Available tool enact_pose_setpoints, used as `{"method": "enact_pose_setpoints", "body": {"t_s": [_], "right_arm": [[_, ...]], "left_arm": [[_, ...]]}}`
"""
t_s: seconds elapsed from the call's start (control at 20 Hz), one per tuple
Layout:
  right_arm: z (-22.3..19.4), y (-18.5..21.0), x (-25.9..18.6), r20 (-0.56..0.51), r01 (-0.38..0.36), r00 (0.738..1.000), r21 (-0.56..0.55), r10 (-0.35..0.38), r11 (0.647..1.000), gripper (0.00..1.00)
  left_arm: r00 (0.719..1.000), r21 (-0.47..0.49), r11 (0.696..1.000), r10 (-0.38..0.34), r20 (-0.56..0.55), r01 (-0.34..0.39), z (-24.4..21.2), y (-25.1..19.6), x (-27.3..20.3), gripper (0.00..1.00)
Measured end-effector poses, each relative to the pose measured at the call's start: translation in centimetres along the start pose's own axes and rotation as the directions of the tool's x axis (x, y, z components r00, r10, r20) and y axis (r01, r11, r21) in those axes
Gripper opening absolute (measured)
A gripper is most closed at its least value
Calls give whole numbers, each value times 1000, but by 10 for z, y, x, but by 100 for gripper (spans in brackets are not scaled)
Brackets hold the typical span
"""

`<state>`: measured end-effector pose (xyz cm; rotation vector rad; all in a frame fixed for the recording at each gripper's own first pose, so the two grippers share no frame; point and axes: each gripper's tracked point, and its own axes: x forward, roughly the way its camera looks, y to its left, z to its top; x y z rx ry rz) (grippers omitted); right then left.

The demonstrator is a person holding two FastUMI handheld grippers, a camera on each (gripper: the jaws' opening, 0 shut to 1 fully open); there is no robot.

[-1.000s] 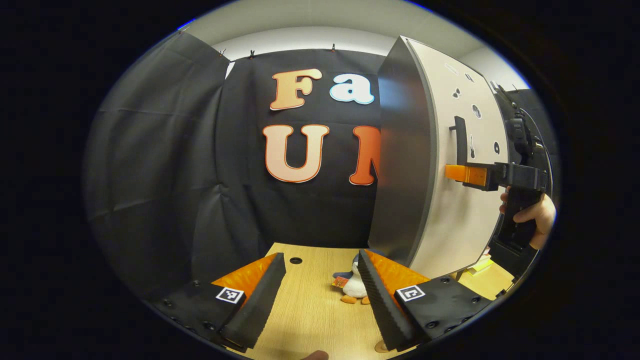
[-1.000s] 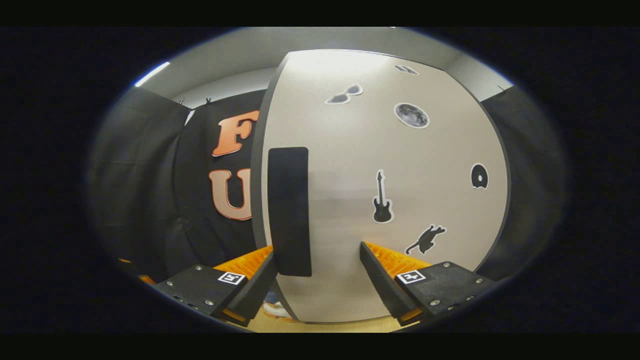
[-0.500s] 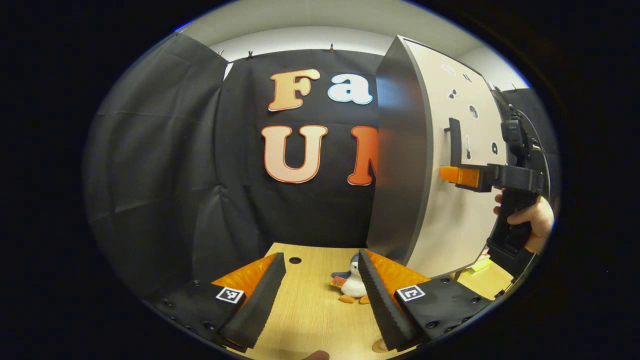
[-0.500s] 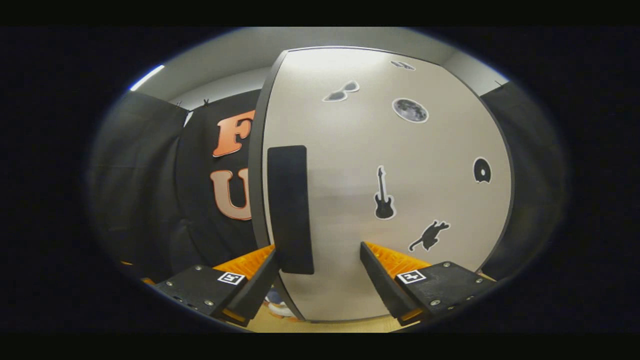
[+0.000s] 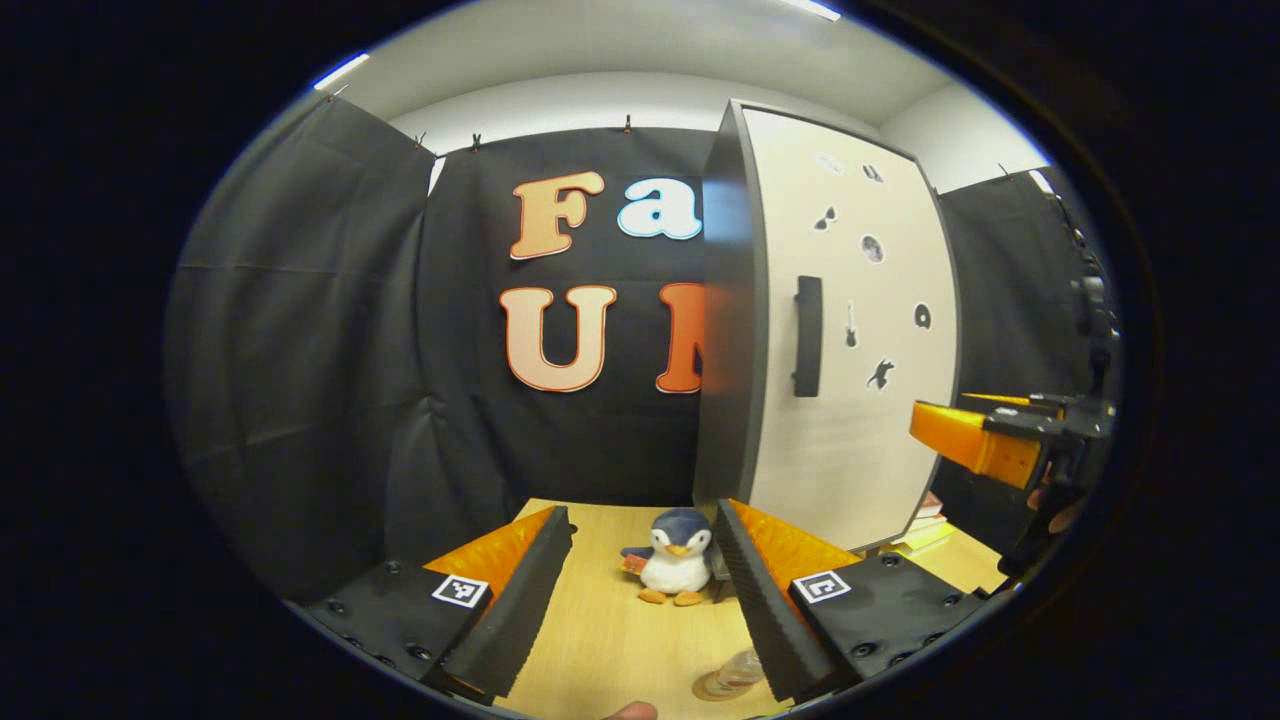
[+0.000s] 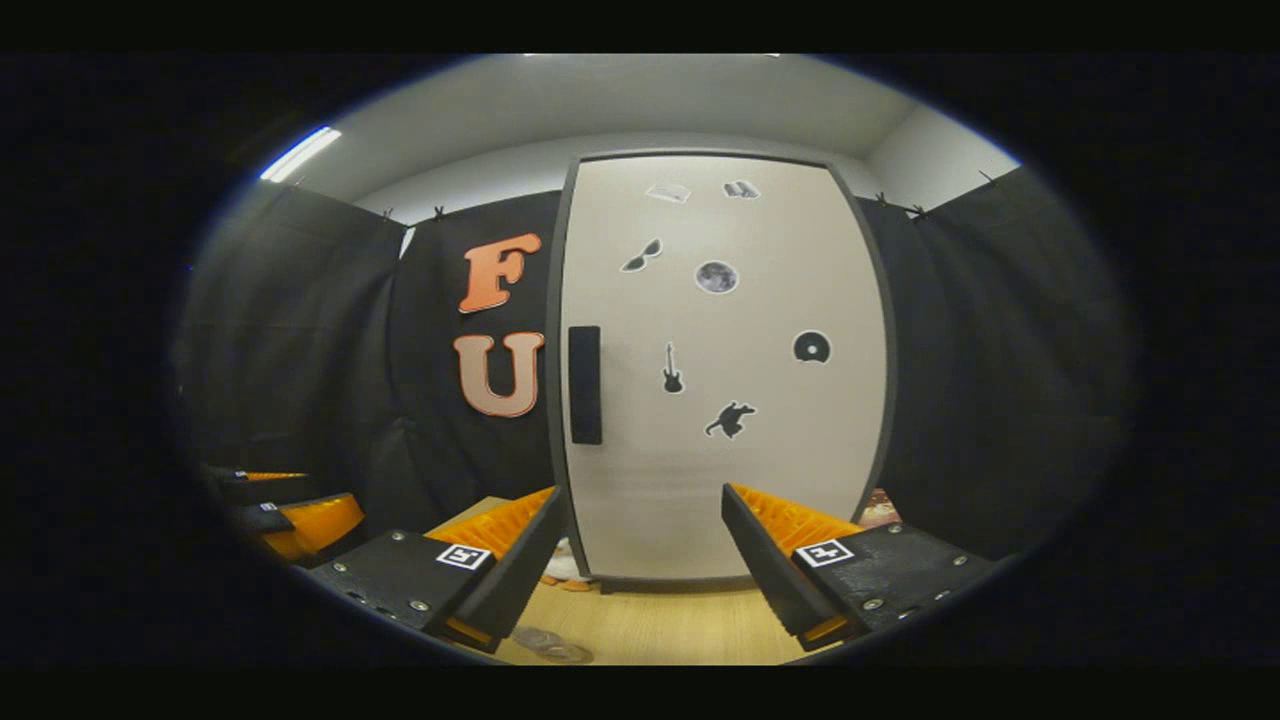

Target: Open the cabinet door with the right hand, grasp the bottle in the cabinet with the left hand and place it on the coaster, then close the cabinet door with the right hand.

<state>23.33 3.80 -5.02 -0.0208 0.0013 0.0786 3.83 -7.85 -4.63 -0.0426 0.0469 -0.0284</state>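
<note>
Both feeds are evenly lit from overhead; I see a ceiling light strip glowing at upper left in the right gripper view. The cabinet door reads bright and flat, without glare. Black cloth walls stay dim, with folds faintly visible. Fisheye bending bows the door's edges in both views. The right gripper view looks softer and grainier; the left gripper view is sharper.

The left gripper view looks low across the light wooden table, the pale stickered cabinet door at two o'clock. The right gripper view faces that door squarely from near, at twelve o'clock; both views share it.
</note>
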Motion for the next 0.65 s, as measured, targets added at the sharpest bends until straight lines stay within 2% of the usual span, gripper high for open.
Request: {"method": "enact_pose_setpoints", "body": {"t_s": [0.3,0.65], "right_arm": [[1,-41,-82,13,20,1000,5,-20,1000,95],[0,-59,-117,14,30,999,35,-30,999,95]], "left_arm": [[998,29,1000,-1,64,-1,25,-46,-50,95],[996,47,999,8,86,-12,34,-64,-83,95]]}}
